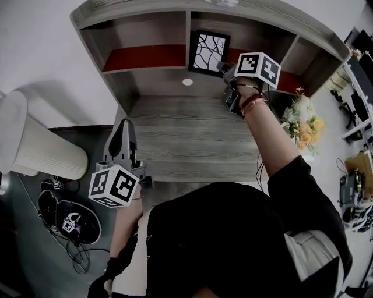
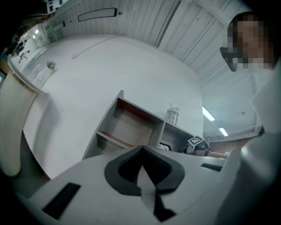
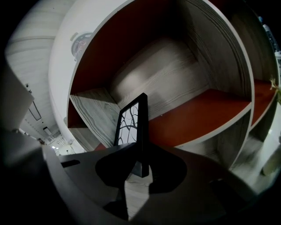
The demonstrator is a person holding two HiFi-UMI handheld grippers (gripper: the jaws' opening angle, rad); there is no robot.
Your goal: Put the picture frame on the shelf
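My marker cube [image 1: 258, 67] black-and-white squares. Black-edged picture frame [image 1: 208, 52], white picture with black branching lines. Grey woodgrain shelf [image 1: 192, 137], red boards.

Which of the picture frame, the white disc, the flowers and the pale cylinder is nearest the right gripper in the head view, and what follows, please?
1. picture frame, between the right gripper's jaws
2. white disc, left, on the desk
3. flowers, to the right
4. pale cylinder, far left

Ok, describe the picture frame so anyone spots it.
Straight ahead stands a grey wooden shelf unit with red boards. Near its middle, in the right gripper, is the picture frame: black rim, white panel with black branching lines.
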